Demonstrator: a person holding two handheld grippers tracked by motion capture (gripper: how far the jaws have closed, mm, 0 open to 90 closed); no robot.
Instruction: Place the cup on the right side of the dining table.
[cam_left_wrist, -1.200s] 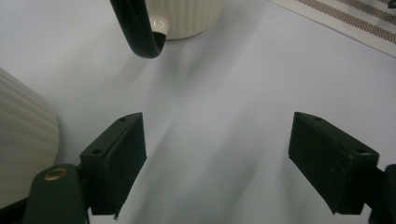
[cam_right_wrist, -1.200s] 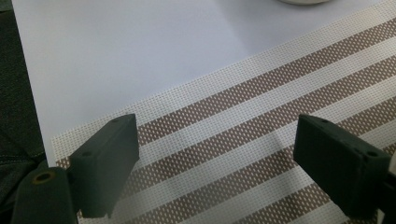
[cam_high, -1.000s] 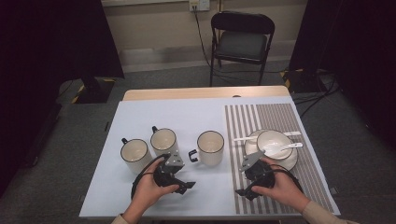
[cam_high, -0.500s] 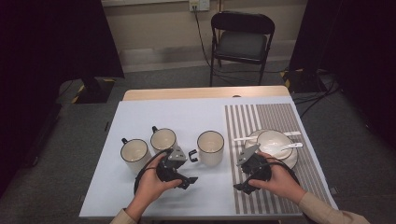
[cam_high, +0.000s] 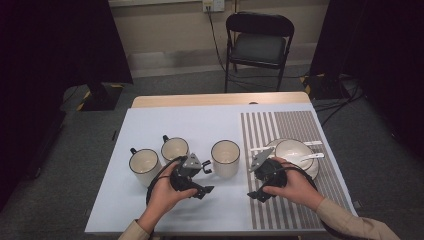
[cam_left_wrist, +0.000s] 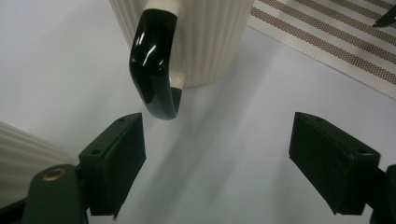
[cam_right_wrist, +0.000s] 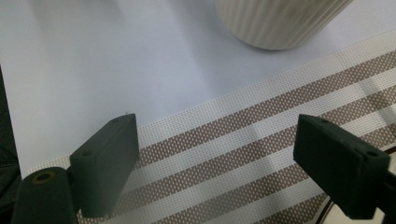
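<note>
Both tongs stand spread with nothing between the jaws. Left gripper (cam_left_wrist: 217, 163) points at the glossy black handle (cam_left_wrist: 156, 70) of the cream ribbed ceramic mug (cam_left_wrist: 205, 37); in the left gripper view the handle hangs at 12 o'clock from the left jaw, close to it but apart, and no contact is visible. In the high view this left gripper (cam_high: 192, 175) sits at 7 o'clock of that mug (cam_high: 225, 158), just beside its handle, on the pale blue table cover (cam_high: 200, 125).

Right gripper (cam_right_wrist: 217, 163) hovers over the edge of the brown-and-white striped woven placemat (cam_right_wrist: 261, 140) — its jaws straddle the stripes, and the ribbed mug base lies at 12 o'clock. In the high view the right gripper (cam_high: 260, 175) is at 4 o'clock of the mug and just beside the white ceramic bowl (cam_high: 295, 152), which rests on a white plate (cam_high: 314, 170) with a white spoon (cam_high: 314, 156) across it.

Two more cream mugs with black rims — one (cam_high: 175, 148) at 11 o'clock of the left gripper, one (cam_high: 144, 164) at 9 o'clock — stand near each other.
</note>
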